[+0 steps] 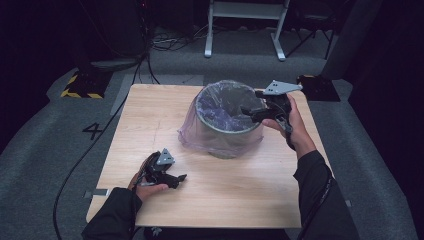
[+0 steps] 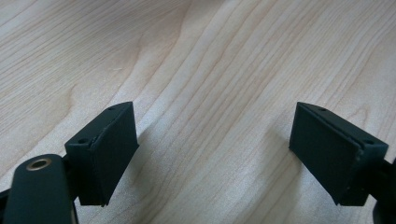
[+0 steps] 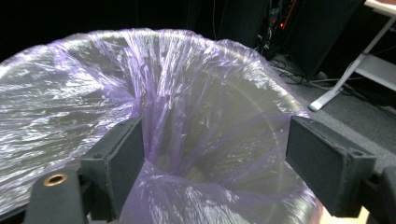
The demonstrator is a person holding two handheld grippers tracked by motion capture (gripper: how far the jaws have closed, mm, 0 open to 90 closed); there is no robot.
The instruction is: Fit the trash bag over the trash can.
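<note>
A grey bin point(image 1: 225, 120) stands upright on the wooden surface point(image 1: 150, 125), a bit past the middle, toward 1 o'clock in the high view; its open mouth points straight up, so its long line runs up and down. A thin purple bag point(image 1: 200, 137) lines it; the bag goes down inside, folds over the rim and hangs loose around the outside, where it bunches on the surface at the bin's 7 o'clock side.

The right hand-held gripper point(image 1: 250, 112) is at the bin's rim, at about 3 o'clock; its jaws are wide apart and hold nothing. In the right gripper view they sit just over the mouth, with the wrinkled bag point(image 3: 187, 116) below and between them; the pads do not pinch the plastic.

The left hand-held gripper point(image 1: 175, 179) rests low over the surface at 7 o'clock, well apart from the bin; its jaws are wide too, with bare wood point(image 2: 210, 93) between them.

The step in hand looks like fitting the bag into the bin; the rim seems covered already, but the plastic inside is twisted and gathered in the middle. The next move likely calls for the right hand-held gripper to go down into the mouth and push the bag out toward the wall, or to pinch a fold at the rim and pull it smooth; it should be gentle, because the thin plastic could tear or slip off the rim; the left one could come over and steady the far side.
</note>
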